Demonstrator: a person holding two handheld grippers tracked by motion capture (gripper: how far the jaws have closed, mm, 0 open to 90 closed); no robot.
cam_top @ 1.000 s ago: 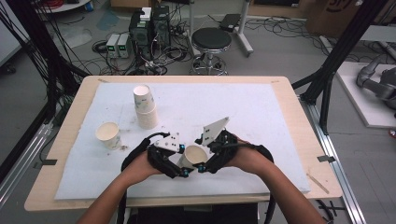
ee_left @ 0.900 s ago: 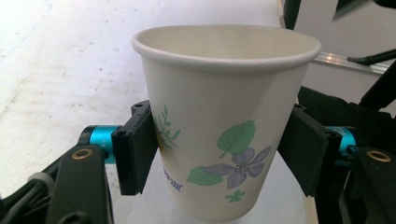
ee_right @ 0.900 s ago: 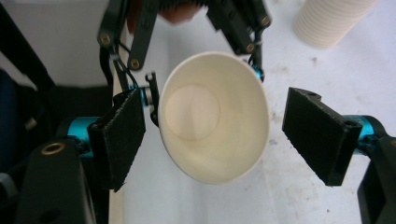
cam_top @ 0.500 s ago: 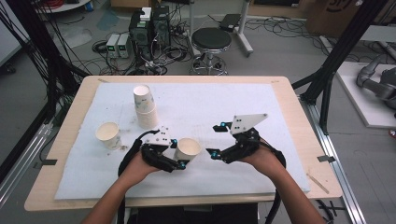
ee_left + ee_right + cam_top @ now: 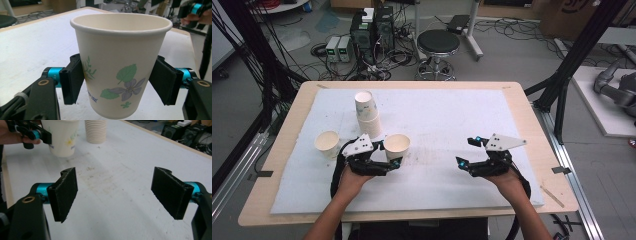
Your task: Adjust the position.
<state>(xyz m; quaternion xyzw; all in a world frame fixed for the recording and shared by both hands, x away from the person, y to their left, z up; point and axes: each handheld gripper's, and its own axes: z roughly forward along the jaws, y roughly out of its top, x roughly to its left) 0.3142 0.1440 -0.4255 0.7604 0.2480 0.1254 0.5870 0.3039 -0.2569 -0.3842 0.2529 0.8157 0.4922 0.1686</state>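
White foam-topped table [image 5: 452,125], upright floral paper cup [image 5: 121,65] clamped in left gripper [image 5: 393,161] near cup stack [image 5: 366,114], right gripper [image 5: 468,151] spread empty; likely carrying, next probably placing or stacking.

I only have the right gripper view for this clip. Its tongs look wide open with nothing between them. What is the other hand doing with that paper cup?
Observer: The left tongs are shut on the paper cup, one pad on each side of its wall, and the cup is upright.
Operator: Any print on it?
Observer: Yes, green leaves and a purple flower, seen in the left gripper view.
Operator: I see a cup stack. Any other cups?
Observer: The high view shows a single paper cup standing left of the stack of cups on the white mat.
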